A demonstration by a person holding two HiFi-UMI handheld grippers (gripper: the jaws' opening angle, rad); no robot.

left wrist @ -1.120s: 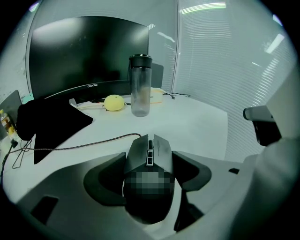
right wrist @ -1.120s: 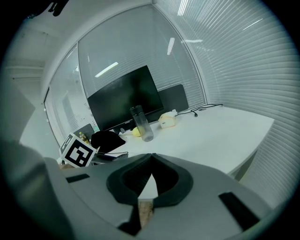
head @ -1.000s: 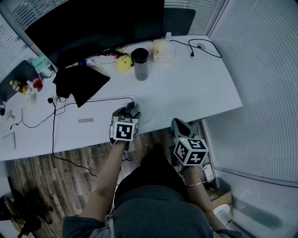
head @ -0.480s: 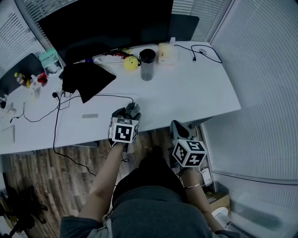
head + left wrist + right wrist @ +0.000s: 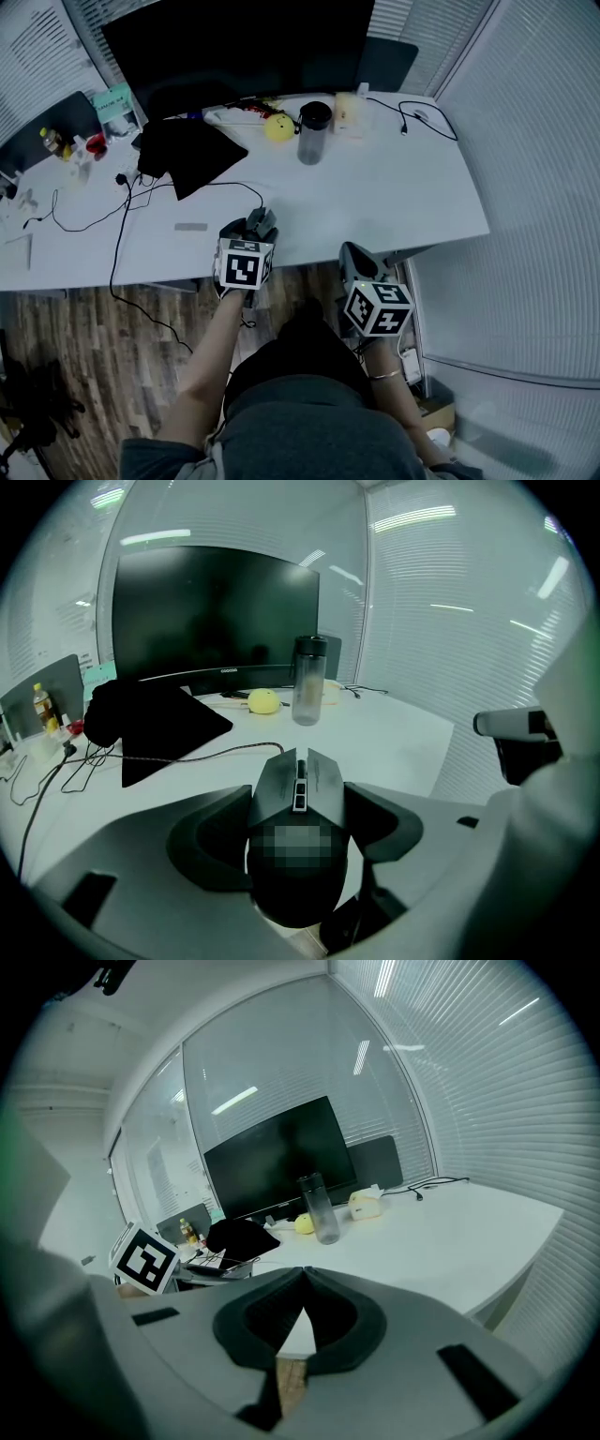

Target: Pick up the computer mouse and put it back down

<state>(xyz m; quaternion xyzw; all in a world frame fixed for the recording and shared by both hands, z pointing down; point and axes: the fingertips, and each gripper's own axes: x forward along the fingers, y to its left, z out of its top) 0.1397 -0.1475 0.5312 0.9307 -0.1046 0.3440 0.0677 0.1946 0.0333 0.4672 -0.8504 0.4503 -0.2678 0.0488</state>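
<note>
- Broadly, I see a white surface (image 5: 394, 197) with a curved near edge filling the middle of the head view, above a wooden floor (image 5: 103, 347)
- Next in size, a dark monitor (image 5: 234, 47) stands at the far edge of the surface
- A black cloth (image 5: 187, 155) lies in front of the monitor, towards my left
- My left tool (image 5: 249, 228) sits at the near edge of the surface, its jaws closed narrow onto the computer mouse (image 5: 300, 789), one jaw on each flank
- My right tool (image 5: 302, 1279) hangs off the near edge, over the floor and well apart from the left one; its jaw tips meet and nothing sits between them
- A clear bottle (image 5: 311, 133) with a dark lid stands upright near the monitor
- The mouse is dark and angular, nose pointing towards the monitor, at the near edge of the surface; I cannot tell whether it touches the surface or is lifted off it
- A yellow ball (image 5: 277, 128) rests just beside the bottle, on its left
- The mouse's cable (image 5: 206, 755) trails from its nose leftwards towards the black cloth
</note>
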